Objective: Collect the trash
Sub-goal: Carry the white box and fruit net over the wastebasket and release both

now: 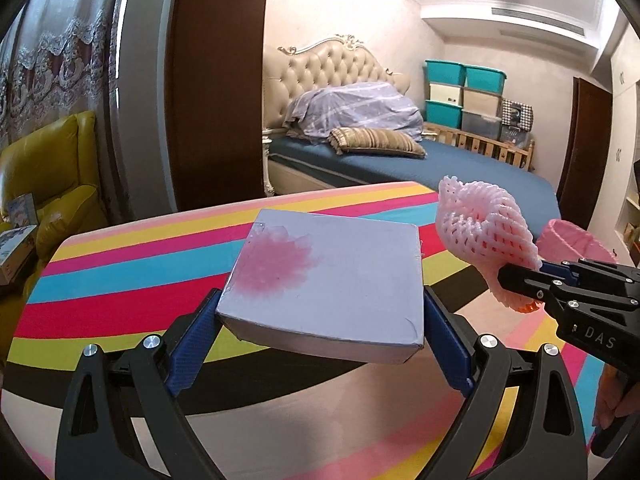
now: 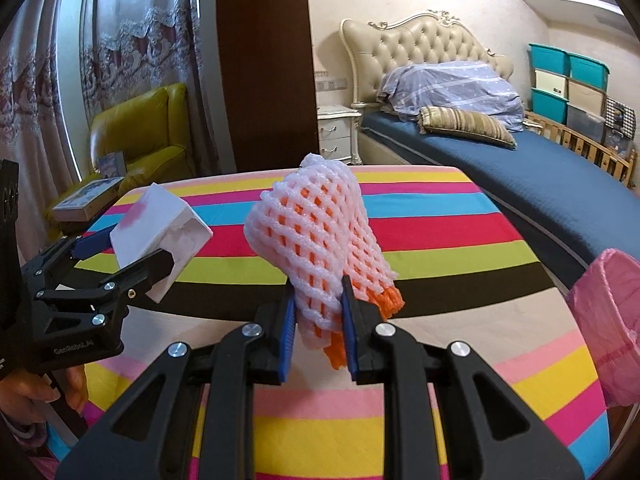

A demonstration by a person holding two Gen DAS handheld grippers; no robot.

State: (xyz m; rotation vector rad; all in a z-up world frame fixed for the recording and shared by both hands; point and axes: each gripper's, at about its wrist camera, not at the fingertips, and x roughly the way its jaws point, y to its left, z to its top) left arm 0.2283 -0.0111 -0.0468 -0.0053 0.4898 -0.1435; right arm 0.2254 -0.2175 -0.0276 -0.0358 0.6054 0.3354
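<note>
My left gripper (image 1: 322, 300) is shut on a flat white box (image 1: 332, 276) with a pink stain, its blue pads pressing the box's two sides above the striped table (image 1: 120, 280). To its right, my right gripper (image 1: 508, 280) is shut on a white-pink foam fruit net (image 1: 480, 224). In the right wrist view that gripper (image 2: 319, 300) squeezes the net (image 2: 316, 232), with an orange net layer poking out below. At the left there, the left gripper (image 2: 132, 256) carries the box (image 2: 160, 220) tilted. A pink-bagged bin (image 2: 608, 320) stands off the table's right edge.
The table's striped cloth (image 2: 440, 232) has nothing lying on it in view. Behind it is a blue bed (image 2: 520, 168) with pillows, a white nightstand (image 2: 336, 132), a yellow armchair (image 2: 140, 132) with boxes, and stacked storage bins (image 1: 460, 96). A person's hand (image 2: 24, 392) grips the left tool.
</note>
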